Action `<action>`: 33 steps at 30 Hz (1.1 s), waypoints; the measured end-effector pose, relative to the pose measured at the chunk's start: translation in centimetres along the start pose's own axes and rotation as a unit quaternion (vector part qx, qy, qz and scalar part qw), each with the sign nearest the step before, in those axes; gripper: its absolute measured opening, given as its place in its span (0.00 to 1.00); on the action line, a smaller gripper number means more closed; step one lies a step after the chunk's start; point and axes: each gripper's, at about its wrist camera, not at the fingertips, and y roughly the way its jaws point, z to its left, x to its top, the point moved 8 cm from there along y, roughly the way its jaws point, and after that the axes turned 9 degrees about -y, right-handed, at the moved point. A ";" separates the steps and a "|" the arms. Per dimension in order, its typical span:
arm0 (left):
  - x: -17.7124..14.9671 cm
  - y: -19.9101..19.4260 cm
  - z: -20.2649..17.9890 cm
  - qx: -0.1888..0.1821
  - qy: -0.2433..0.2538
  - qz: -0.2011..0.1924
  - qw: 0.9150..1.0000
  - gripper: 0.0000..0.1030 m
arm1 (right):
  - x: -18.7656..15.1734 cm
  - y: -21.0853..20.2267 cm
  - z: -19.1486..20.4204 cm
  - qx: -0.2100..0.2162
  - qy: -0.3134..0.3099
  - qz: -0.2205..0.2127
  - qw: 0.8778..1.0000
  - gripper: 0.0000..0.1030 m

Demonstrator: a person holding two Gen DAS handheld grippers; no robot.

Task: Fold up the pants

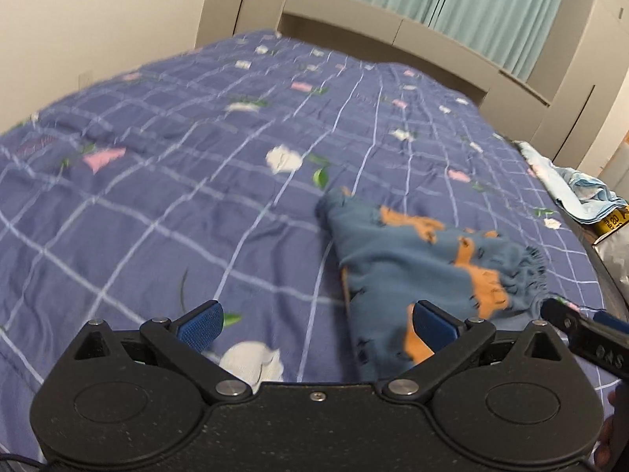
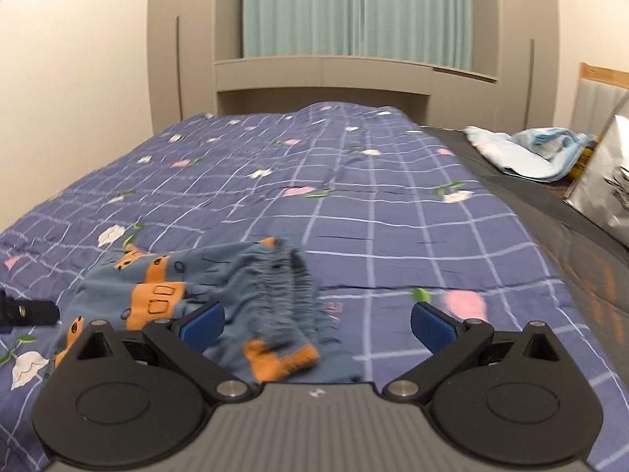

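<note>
Blue plaid bedspread [image 1: 165,204] with pink and white flowers across most of both views, somewhat blurred. Left gripper [image 1: 316,324] at bottom centre of its frame, jaws spread wide, blue pads [image 1: 200,322] far apart and pressing on nothing; right-hand pad over the near edge of the pants [image 1: 424,259] but not clamped on them, bare quilt under the rest of the gap. Pants bunched in a loose heap at lower right of that frame, grey-blue with orange bear figures, gathered waistband toward the right. Black tip of the other tool poking in at the right edge, just beside the waistband. Right gripper [image 2: 317,324] likewise wide open at bottom centre of its frame, nothing gripped; left-hand pad [image 2: 202,322] overlapping the crumpled pants [image 2: 220,287], which lie at lower left to centre with the ruched waistband uppermost, right-hand pad over plain quilt. Further out, pale blue cloth [image 2: 526,149] crumpled at the right side past the quilt's edge, upper right of frame. Beige built-in headboard unit [image 2: 322,74] at the far end, teal curtains [image 2: 354,8] above it, cream wall on the left.
</note>
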 end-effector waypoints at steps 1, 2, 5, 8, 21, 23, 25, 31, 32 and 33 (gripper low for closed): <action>-0.4 0.3 0.1 0.002 -0.002 0.007 1.000 0.99 | 0.0 0.5 0.1 -0.008 -0.003 0.010 1.000 1.00; -0.7 0.4 0.1 0.003 -0.003 0.013 1.000 0.99 | -0.1 0.9 0.0 -0.017 -0.004 0.020 1.000 1.00; -1.5 0.7 0.1 0.002 0.005 0.018 1.000 0.99 | -1.1 1.5 -0.4 -0.038 0.001 0.043 0.998 1.00; -1.8 0.7 0.1 0.002 0.018 0.011 1.000 0.99 | -2.5 1.3 -1.1 -0.033 0.017 0.049 0.998 1.00; -2.3 0.1 0.3 -0.002 0.026 0.013 1.000 0.99 | -4.6 0.1 -2.0 -0.022 0.034 0.044 0.998 1.00; -2.1 -0.2 0.3 -0.002 0.022 0.015 1.000 0.99 | -4.1 -0.3 -2.0 -0.021 0.032 0.032 0.999 1.00; -1.8 -0.5 0.2 -0.004 0.017 0.013 1.000 0.99 | -3.3 -0.9 -2.0 -0.020 0.027 0.011 0.999 1.00; 0.0 0.1 -0.9 -0.009 0.022 -0.002 1.000 0.99 | -0.3 0.3 -1.7 -0.011 -0.007 -0.012 1.000 1.00; 0.4 0.3 -1.1 -0.010 0.023 -0.005 1.000 0.99 | 0.2 0.8 -1.5 -0.012 -0.016 -0.014 1.000 1.00; 1.0 0.7 -1.4 -0.010 0.023 -0.009 1.000 0.99 | 0.7 1.3 -1.4 -0.011 -0.024 -0.016 1.000 1.00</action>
